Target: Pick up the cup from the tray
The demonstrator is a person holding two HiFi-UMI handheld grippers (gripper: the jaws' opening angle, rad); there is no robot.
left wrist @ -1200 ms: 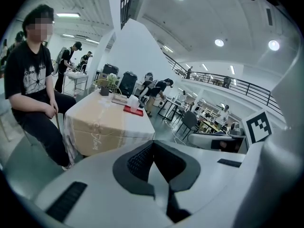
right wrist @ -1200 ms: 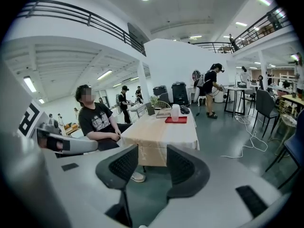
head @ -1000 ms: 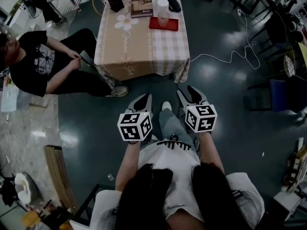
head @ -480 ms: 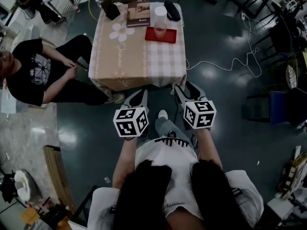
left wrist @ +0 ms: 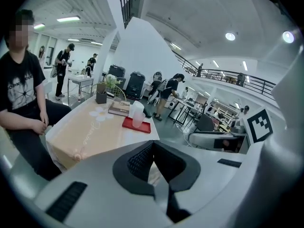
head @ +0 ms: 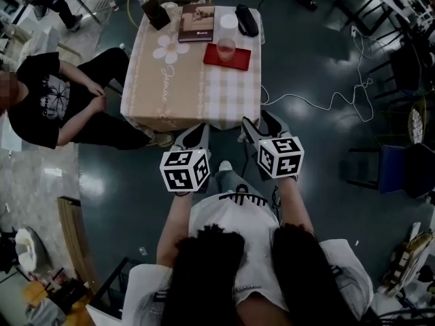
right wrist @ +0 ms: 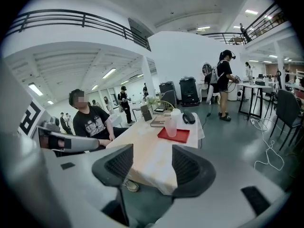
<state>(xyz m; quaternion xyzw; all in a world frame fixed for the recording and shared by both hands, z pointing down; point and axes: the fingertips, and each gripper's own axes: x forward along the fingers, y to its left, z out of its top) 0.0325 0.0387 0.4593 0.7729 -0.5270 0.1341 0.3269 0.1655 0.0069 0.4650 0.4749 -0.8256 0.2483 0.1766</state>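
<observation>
A translucent cup (head: 225, 48) stands upright on a red tray (head: 236, 60) at the far right of a cloth-covered table (head: 183, 87). Both grippers hover in the air just short of the table's near edge, far from the cup. My left gripper (head: 194, 136) is shut, its tips touching, with nothing held; in the left gripper view, past that gripper (left wrist: 153, 145), the cup (left wrist: 137, 119) and tray (left wrist: 136, 125) lie well ahead. My right gripper (head: 260, 124) is opening and has nothing between its jaws. In the right gripper view the gripper (right wrist: 152, 163) points at the cup (right wrist: 171, 127) and tray (right wrist: 175, 135).
A white container (head: 229, 21), a book (head: 197, 22), a black case (head: 246, 19) and a dark vase (head: 152, 11) sit behind the tray. A seated person in a black shirt (head: 47, 100) is at the table's left. A white cable (head: 326, 100) lies on the floor to the right.
The table has drawn closer in the head view. Both grippers have moved forward with it and now reach its near edge.
</observation>
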